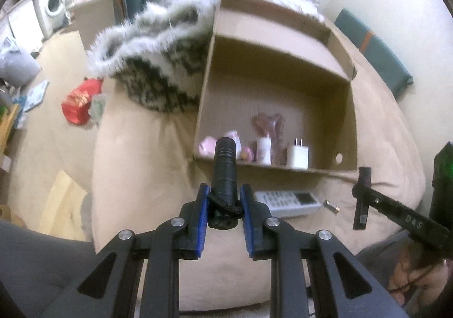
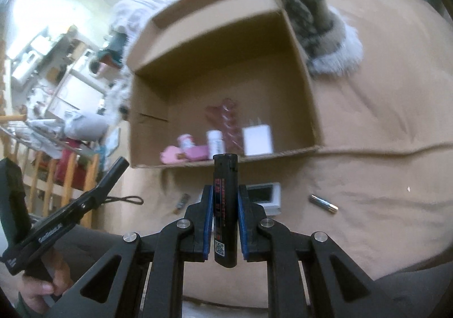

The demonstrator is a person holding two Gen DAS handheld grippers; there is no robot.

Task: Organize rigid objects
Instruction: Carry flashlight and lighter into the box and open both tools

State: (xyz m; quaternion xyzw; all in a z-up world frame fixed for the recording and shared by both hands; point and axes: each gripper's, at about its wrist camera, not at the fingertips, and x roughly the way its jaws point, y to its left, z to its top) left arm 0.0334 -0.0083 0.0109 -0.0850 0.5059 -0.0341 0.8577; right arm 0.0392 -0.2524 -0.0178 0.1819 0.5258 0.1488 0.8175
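Note:
My left gripper (image 1: 225, 193) is shut on a black flashlight (image 1: 224, 173) with a wrist cord, held above the beige bed just short of the open cardboard box (image 1: 351, 120). My right gripper (image 2: 225, 193) is shut on a black lighter (image 2: 225, 204), also in front of the box (image 2: 308, 91). Inside the box stand a white charger (image 1: 297, 156), a small white bottle (image 1: 264, 149), pink items (image 1: 208, 145) and a pink wrapper (image 1: 269, 122). A white remote (image 1: 288, 202) and a small battery (image 1: 331, 205) lie on the bed before the box.
A fur-trimmed patterned blanket (image 1: 158, 63) lies left of the box. A second battery (image 2: 182, 203) and a black cord loop (image 2: 130, 200) lie on the bed. A red bag (image 1: 80, 101) and clutter sit on the floor at left. A teal cushion (image 1: 376, 52) lies behind the box.

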